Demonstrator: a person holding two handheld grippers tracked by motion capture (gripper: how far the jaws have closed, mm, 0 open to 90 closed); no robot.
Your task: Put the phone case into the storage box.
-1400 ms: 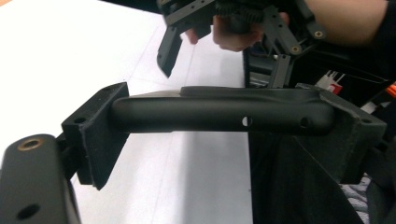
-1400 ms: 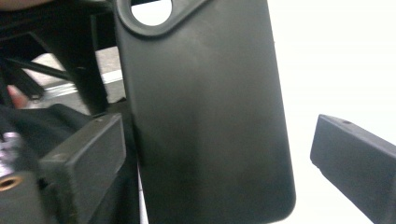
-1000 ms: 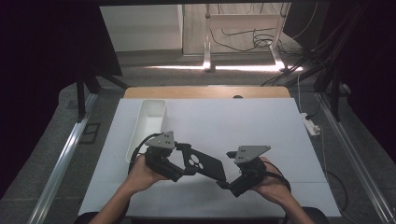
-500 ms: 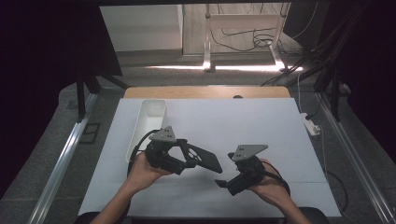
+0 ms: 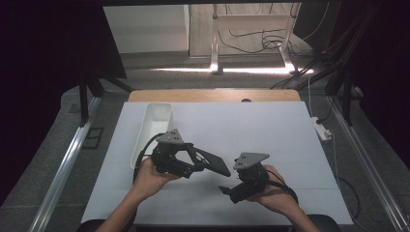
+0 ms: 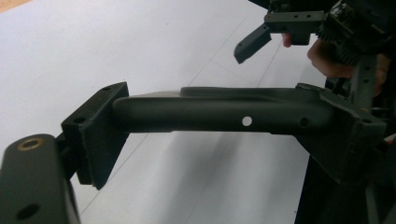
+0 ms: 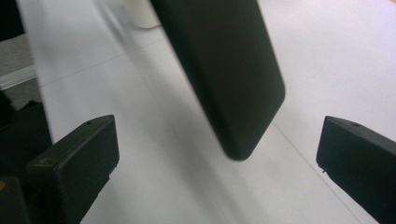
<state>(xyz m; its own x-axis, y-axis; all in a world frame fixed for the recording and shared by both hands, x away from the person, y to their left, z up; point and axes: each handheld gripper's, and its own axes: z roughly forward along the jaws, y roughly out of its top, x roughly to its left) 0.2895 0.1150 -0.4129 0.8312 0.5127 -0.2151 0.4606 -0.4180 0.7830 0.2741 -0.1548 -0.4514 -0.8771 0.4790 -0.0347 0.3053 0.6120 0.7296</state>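
— Since a moment ago my right tongs point(image 5: 227, 189) have slid back toward the near edge of the surface point(image 5: 270, 130), letting go of the flat black piece point(image 5: 212, 162); it now hangs from my left tongs point(image 5: 193, 162) alone.

— So who's got it?

— Left tongs, clenched across it. In the left gripper view the piece point(image 6: 219, 112) spans from one pad to the other, squeezed edge to edge, lifted off the white surface point(image 6: 93, 51). That grip leaves its free end jutting out toward my other hand.

— And the right tongs?

— Released. In the right gripper view the pads stand wide on either side, and the rounded end of the piece point(image 7: 233, 84) hovers between them, touching neither. I'd say I'm lined up that way so I can close on the free end if I want it back.

— Where is all this over the surface?

— Near the front edge, left of middle. The white tray point(image 5: 152, 128) sits along the left edge, just beyond my left hand point(image 5: 150, 176), with nothing in it that I can make out.
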